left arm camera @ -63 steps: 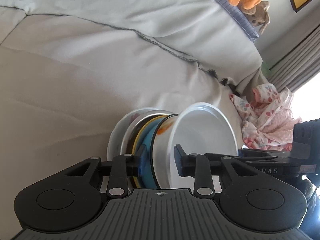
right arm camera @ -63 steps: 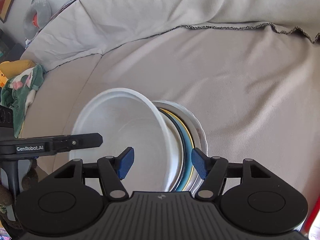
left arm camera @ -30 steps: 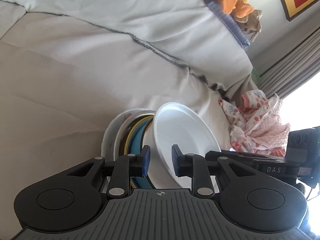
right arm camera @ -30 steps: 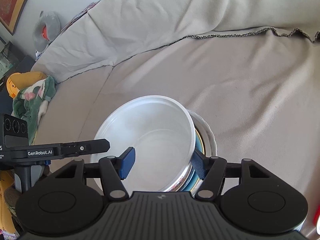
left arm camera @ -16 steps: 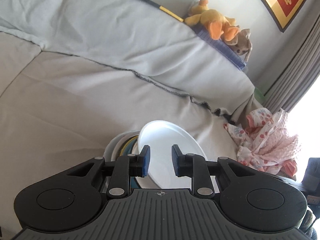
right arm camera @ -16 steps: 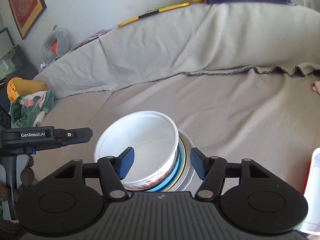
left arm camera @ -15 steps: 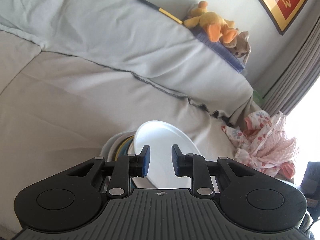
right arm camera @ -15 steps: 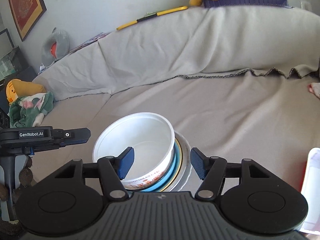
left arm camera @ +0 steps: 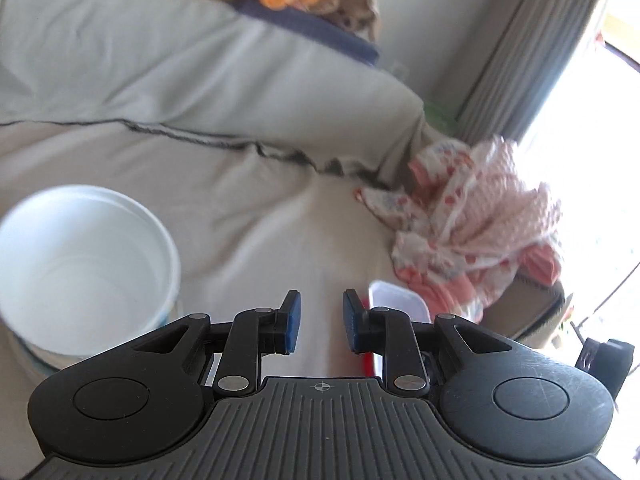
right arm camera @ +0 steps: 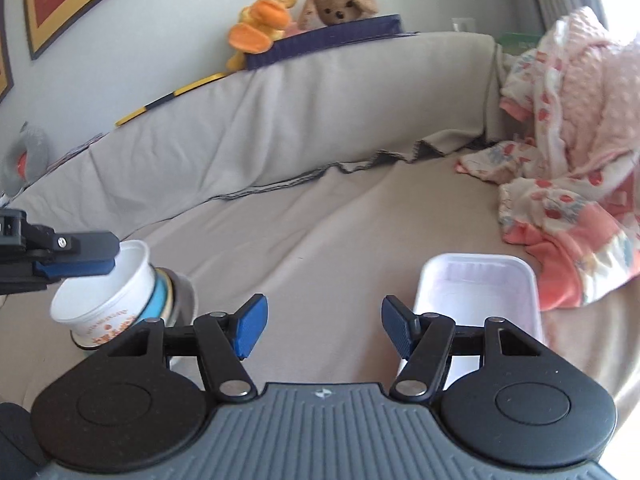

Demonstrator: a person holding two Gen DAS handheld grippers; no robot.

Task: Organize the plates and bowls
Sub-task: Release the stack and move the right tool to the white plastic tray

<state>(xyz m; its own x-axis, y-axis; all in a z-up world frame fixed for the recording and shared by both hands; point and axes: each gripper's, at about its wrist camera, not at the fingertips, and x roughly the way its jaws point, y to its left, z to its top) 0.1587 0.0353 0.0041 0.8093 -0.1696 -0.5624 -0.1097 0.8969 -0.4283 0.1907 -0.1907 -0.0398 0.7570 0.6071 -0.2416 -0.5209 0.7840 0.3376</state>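
A white bowl point(left arm camera: 88, 264) with an orange print tops a stack of bowls and plates point(right arm camera: 160, 296) resting on the cloth-covered sofa point(left arm camera: 280, 220). The stack sits at the left edge of both views. My left gripper point(left arm camera: 319, 320) is open by a narrow gap, to the right of the bowl, with nothing between its pads. In the right wrist view one of its fingers point(right arm camera: 76, 268) crosses in front of the bowl's rim. My right gripper point(right arm camera: 322, 328) stands open over bare sofa, between the stack and a white rectangular tray point(right arm camera: 480, 292).
The white tray point(left arm camera: 394, 300) shows red beside it behind my left gripper's right finger. A heap of pink patterned clothes point(right arm camera: 568, 184) fills the sofa's right end. Plush toys point(right arm camera: 304, 12) sit along the backrest top. A curtain point(left arm camera: 520, 60) hangs at right.
Both views have swung to the right. The stack, which was between the fingers of both grippers, now lies off to the left; the tray and clothes have come into view.
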